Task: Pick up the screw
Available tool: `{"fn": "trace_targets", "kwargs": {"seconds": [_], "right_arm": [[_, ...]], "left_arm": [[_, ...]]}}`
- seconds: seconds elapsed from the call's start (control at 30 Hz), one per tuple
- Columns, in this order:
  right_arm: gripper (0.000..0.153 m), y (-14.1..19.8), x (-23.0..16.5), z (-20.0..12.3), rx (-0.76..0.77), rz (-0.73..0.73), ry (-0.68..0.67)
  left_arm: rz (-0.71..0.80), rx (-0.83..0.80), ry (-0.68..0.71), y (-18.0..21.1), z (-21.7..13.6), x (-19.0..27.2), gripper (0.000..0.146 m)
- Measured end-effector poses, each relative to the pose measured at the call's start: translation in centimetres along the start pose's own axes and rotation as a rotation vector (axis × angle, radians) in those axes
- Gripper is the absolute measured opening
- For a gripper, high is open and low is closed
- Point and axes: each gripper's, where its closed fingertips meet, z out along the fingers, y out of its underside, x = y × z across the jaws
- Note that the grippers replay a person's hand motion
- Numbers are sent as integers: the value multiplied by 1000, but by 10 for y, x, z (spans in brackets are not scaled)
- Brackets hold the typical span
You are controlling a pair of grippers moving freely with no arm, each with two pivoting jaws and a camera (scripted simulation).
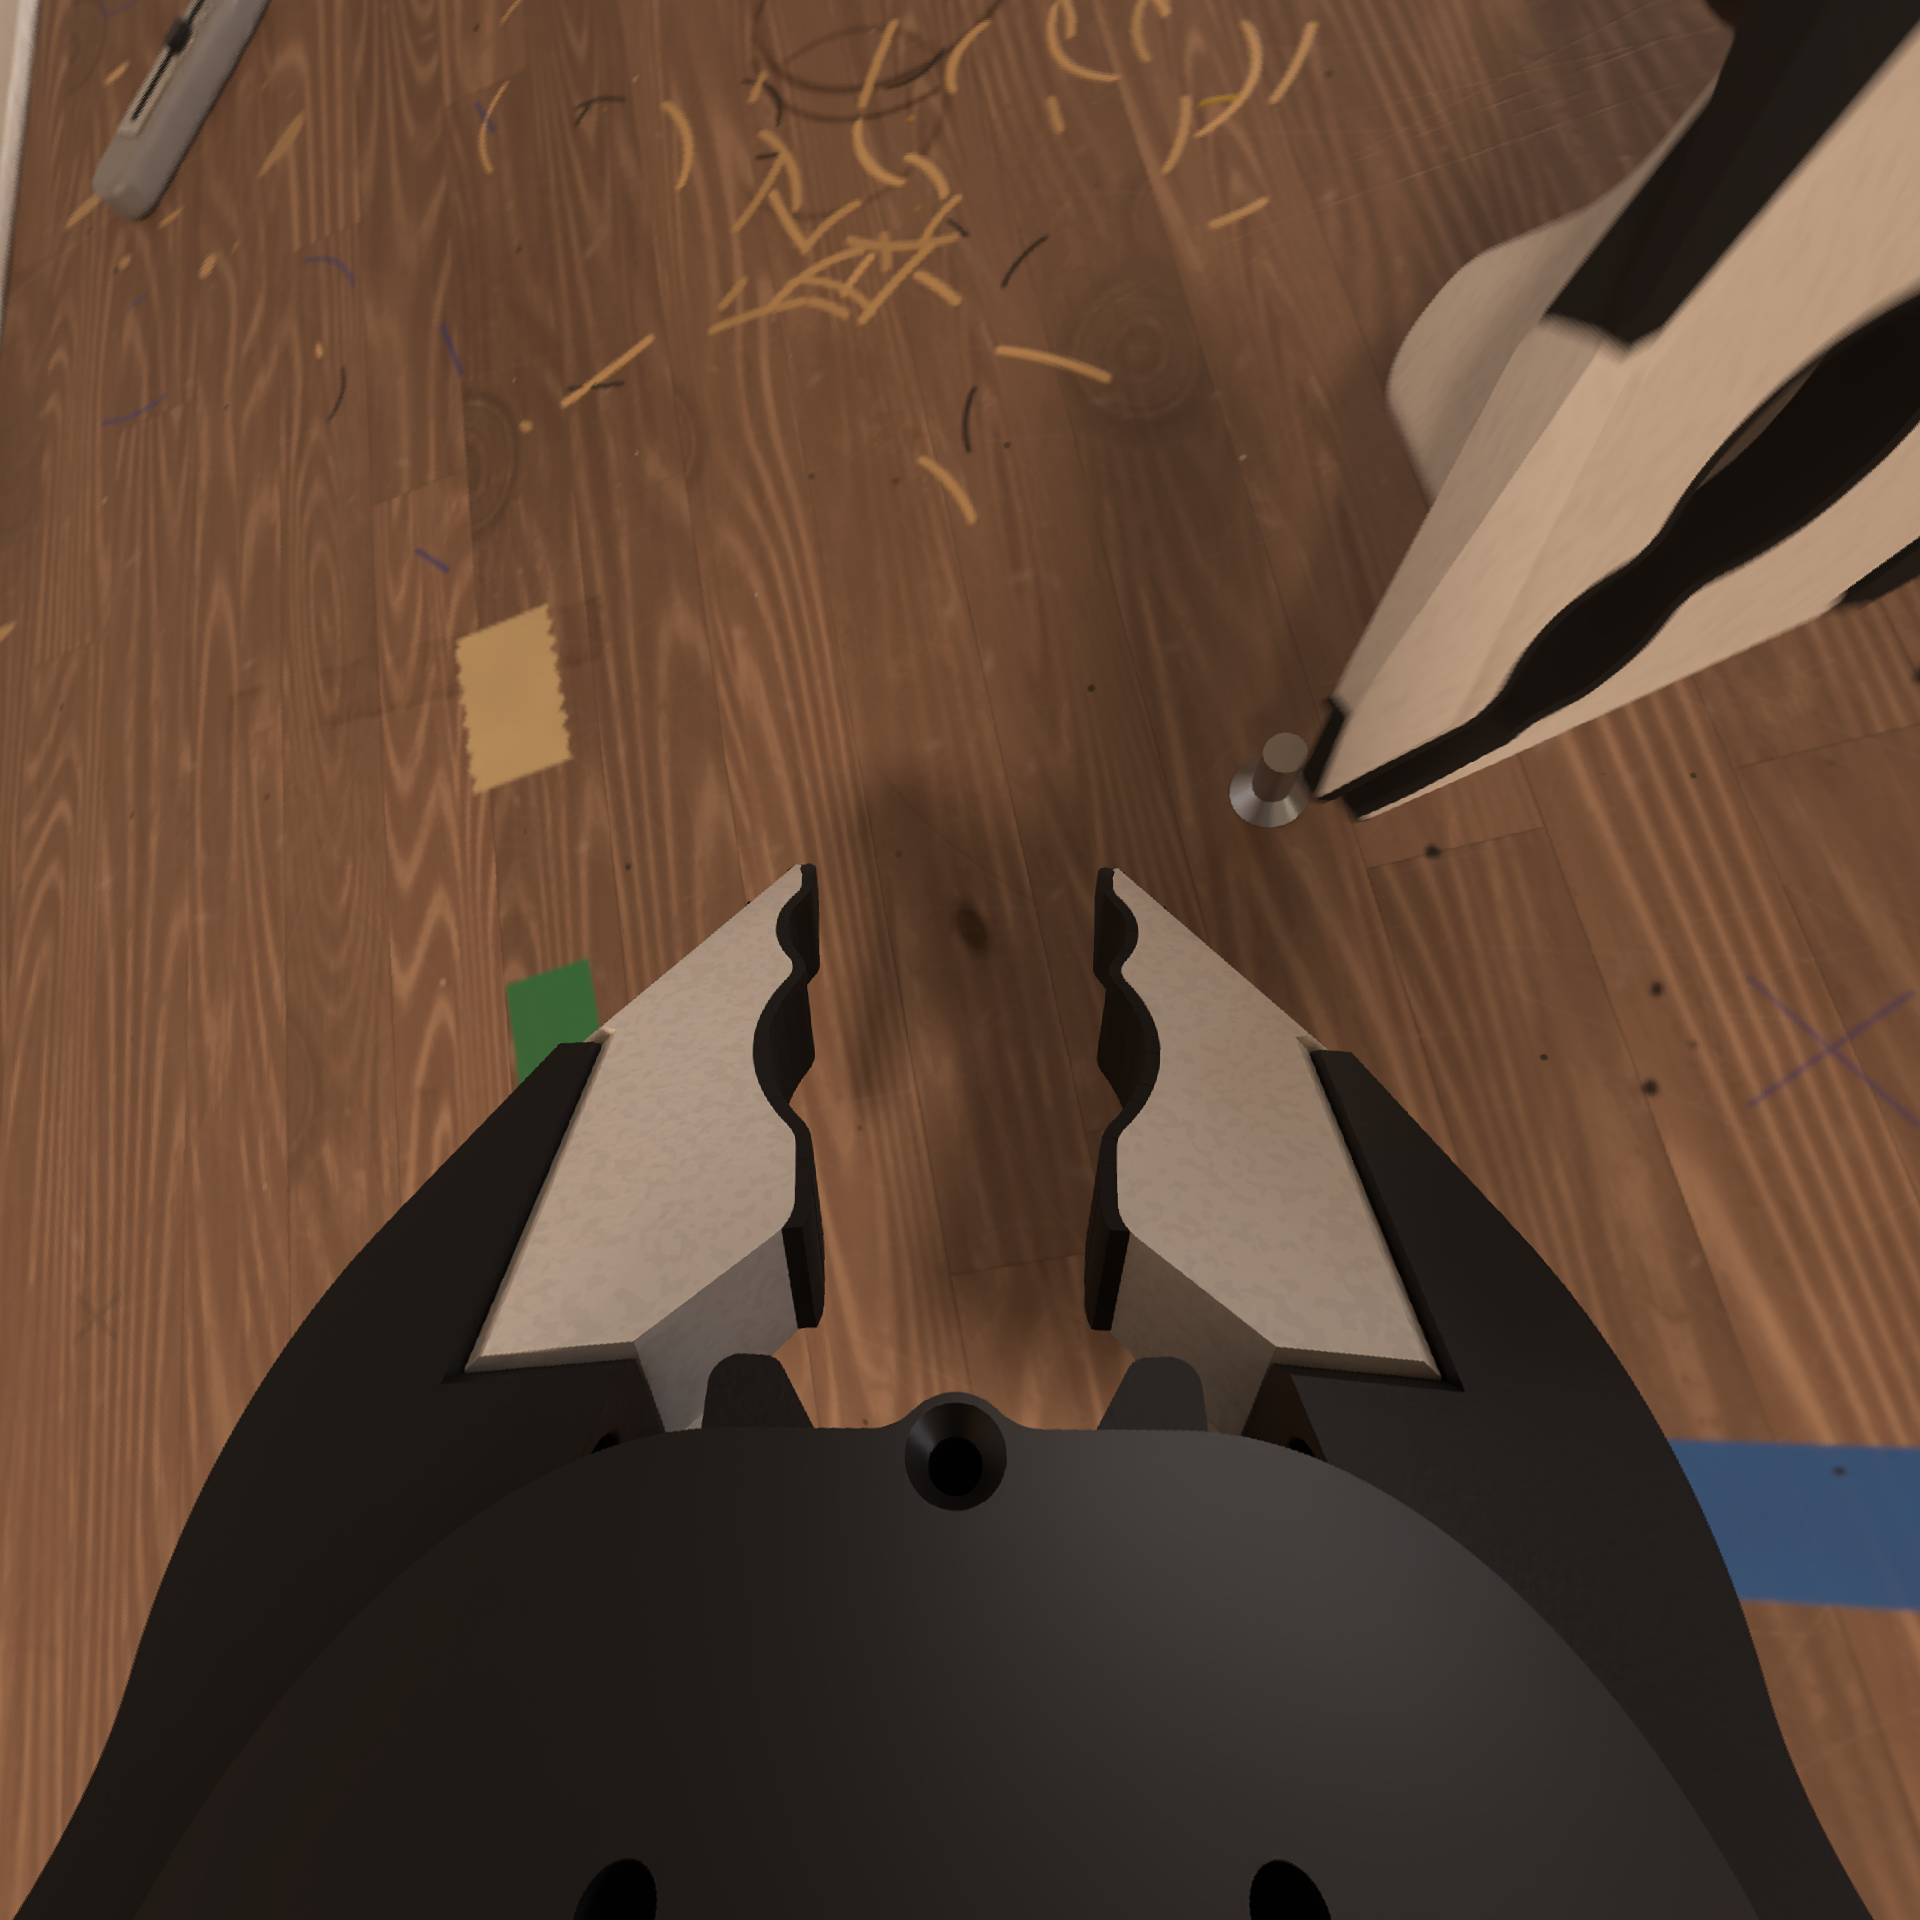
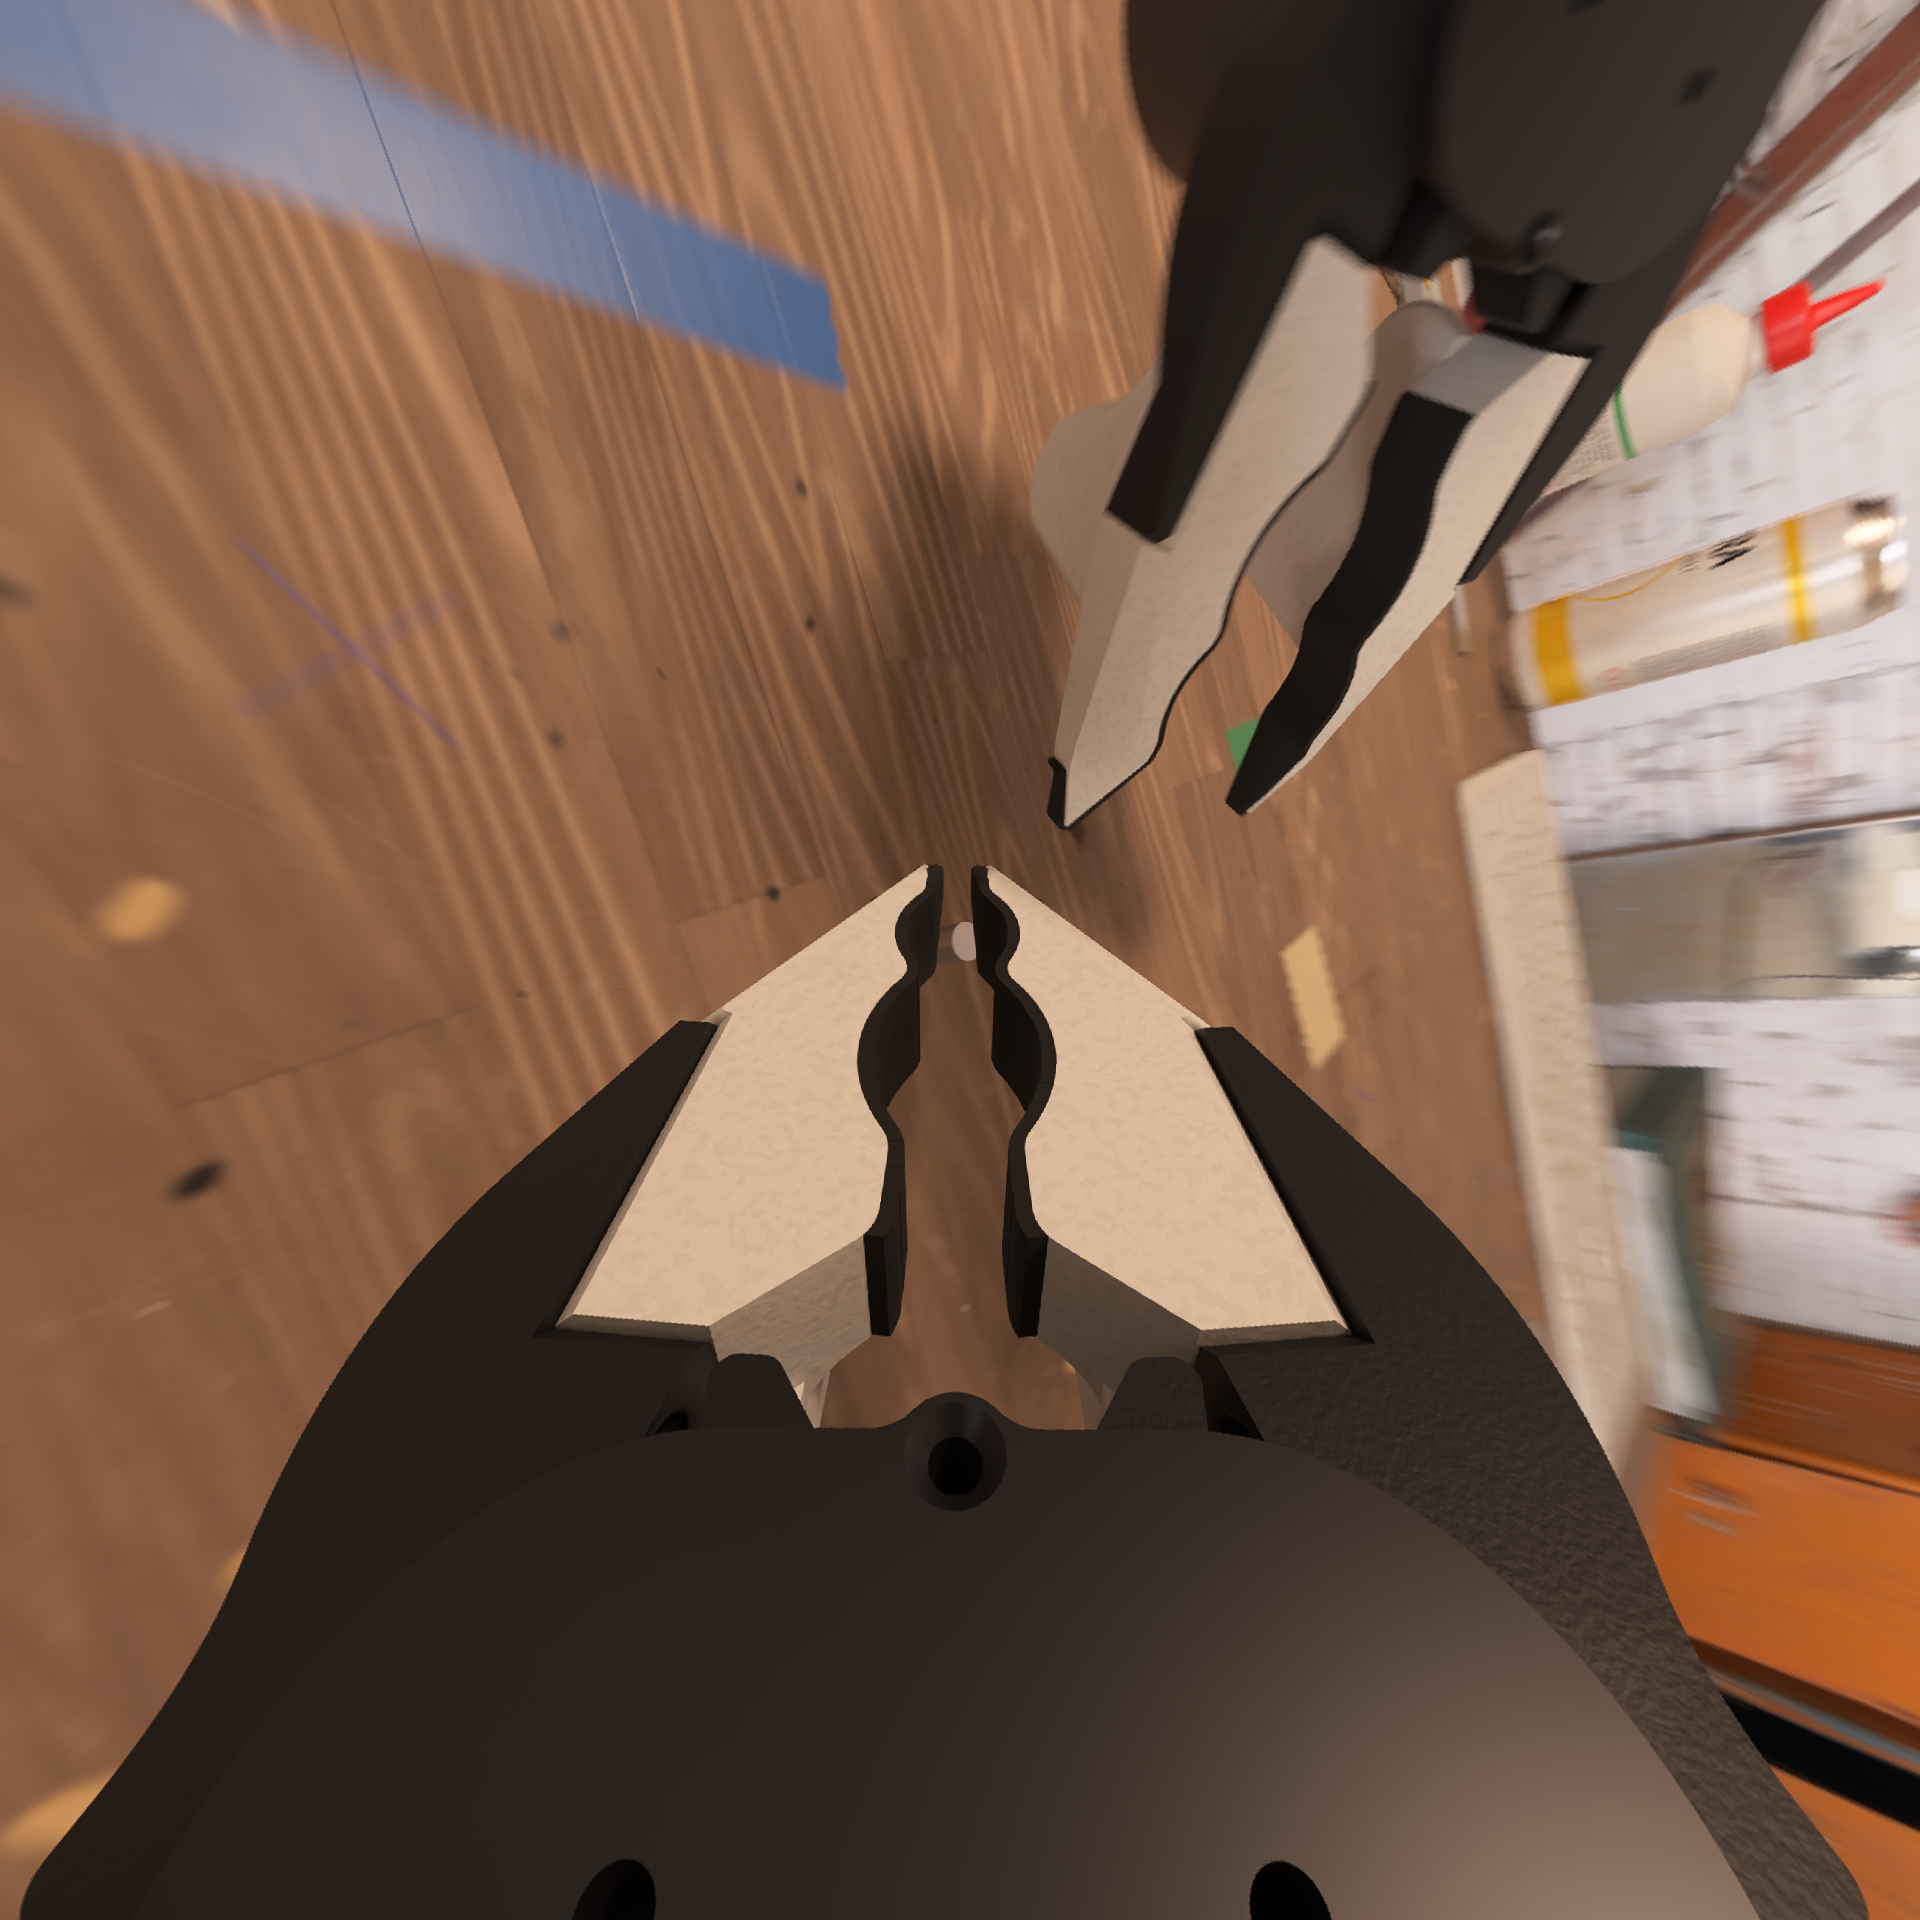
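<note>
One small flat-headed metal screw (image 1: 1273, 795)

Wooden bench surface (image 1: 935, 644), brown with a wavy grain. Lying directly on it, in the left wrist view: a grey utility knife (image 1: 171, 104) at upper left; scattered tan wood shavings (image 1: 852, 260) across the top centre; a tan serrated-edged paper scrap (image 1: 511, 698) at left of centre; a green tape piece (image 1: 551, 1008) at lower left of centre; a blue tape strip (image 1: 1808, 1522) at lower right; and the screw (image 1: 1273, 781), standing head-down at right of centre. Small dark specks dot the right side.
</note>
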Motion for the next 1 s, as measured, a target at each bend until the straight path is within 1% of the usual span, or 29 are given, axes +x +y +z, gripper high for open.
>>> {"fn": "trace_targets", "kwargs": {"seconds": [0.07,0.1,0.13,0.17,0.2,0.3,0.37,0.47,0.57,0.63,0.7,0.73,0.77,0.83,0.9,0.93,1.0], "right_arm": [[5,8,1,15,-92,-141,69],[5,8,2,19,-108,-186,106],[6,5,1,22,-97,-210,126],[6,1,-1,22,-78,-213,116],[7,-2,-4,20,-55,-186,94],[21,-7,-7,7,29,-26,-28],[23,-1,-2,-3,57,64,-84],[21,15,1,-9,0,125,-199],[20,25,-2,-3,-45,150,-345],[20,25,-5,4,-55,177,-438],[14,23,-6,9,-71,203,-524],[9,22,-6,10,-78,194,-537],[8,21,-4,12,-78,169,-528],[8,13,2,14,-31,119,-449],[8,-1,9,11,70,65,-318],[8,-8,13,9,126,26,-231],[8,-17,19,4,189,-56,-72]], "left_arm": [[-29,-17,-33,3,-3,0,53],[-52,-27,-50,5,-4,0,53],[-75,-36,-67,7,-6,0,53],[-87,-40,-81,8,-8,0,53],[-89,-39,-95,10,-10,0,53],[-77,-20,-130,15,-18,4,55],[-75,12,-140,16,-26,7,59],[-68,35,-128,20,-37,9,65],[-59,13,-94,27,-44,7,71],[-58,1,-69,29,-47,7,71],[-50,-9,-63,29,-48,8,70],[-41,-9,-64,29,-50,10,68],[-31,-7,-65,28,-51,13,64],[-17,12,-34,24,-54,27,50],[-35,51,24,21,-56,42,44],[-55,69,48,20,-55,49,41],[-116,101,100,19,-53,59,37]]}}
